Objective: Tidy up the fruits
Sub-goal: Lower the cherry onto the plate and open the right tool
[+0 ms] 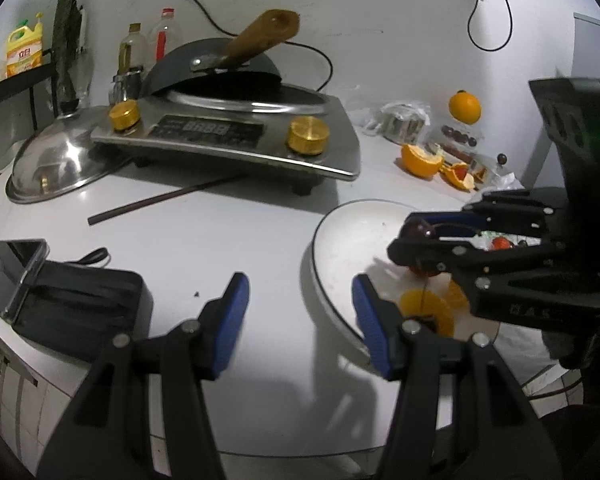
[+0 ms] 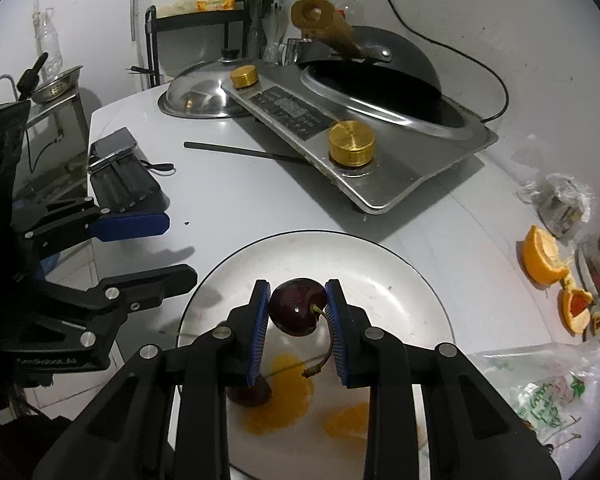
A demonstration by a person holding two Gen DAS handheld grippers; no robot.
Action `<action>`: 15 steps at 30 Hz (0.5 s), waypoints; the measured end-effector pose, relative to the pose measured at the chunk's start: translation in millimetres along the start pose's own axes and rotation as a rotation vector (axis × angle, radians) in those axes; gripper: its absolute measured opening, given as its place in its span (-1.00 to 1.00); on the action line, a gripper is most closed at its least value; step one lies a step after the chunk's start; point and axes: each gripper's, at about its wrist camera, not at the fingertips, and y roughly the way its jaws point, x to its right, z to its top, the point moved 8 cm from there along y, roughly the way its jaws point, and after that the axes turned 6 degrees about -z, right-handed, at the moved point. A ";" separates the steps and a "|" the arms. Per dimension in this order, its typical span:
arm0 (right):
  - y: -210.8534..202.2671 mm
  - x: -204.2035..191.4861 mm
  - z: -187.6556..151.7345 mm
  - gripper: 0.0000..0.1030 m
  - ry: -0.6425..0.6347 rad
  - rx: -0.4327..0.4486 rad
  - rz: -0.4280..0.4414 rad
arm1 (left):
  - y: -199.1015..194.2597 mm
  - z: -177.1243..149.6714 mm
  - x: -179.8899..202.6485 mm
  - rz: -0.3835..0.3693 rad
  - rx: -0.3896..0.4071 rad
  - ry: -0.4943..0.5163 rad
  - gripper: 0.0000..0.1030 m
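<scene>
My right gripper (image 2: 298, 310) is shut on a dark red cherry (image 2: 297, 311) with a stem, held just above a white plate (image 2: 400, 276). Orange slices (image 2: 280, 396) and another dark cherry (image 2: 250, 394) lie on the plate below it. In the left wrist view the right gripper (image 1: 414, 236) holds the cherry (image 1: 417, 229) over the plate (image 1: 340, 240). My left gripper (image 1: 298, 312) is open and empty at the plate's left edge. A whole orange (image 1: 465, 107), peeled orange pieces (image 1: 422, 160) and several dark cherries (image 1: 458, 135) lie at the back right.
An induction cooker (image 1: 228, 136) with a wok (image 1: 212, 68) stands at the back, a steel lid (image 1: 56, 160) to its left. A dark chopstick (image 1: 164, 199) lies in front. A black pouch with a phone (image 1: 60, 292) is at the left. A plastic bag (image 2: 548, 392) lies right of the plate.
</scene>
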 end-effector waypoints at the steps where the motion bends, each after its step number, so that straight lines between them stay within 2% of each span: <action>1: 3.3 -1.6 0.8 -0.42 0.001 -0.004 0.006 | 0.7 -0.3 -1.4 0.000 -0.001 -0.001 0.07; 15: 26.4 -13.9 4.9 -0.42 0.015 -0.031 0.049 | 6.2 -3.0 -13.8 0.007 -0.009 -0.014 0.07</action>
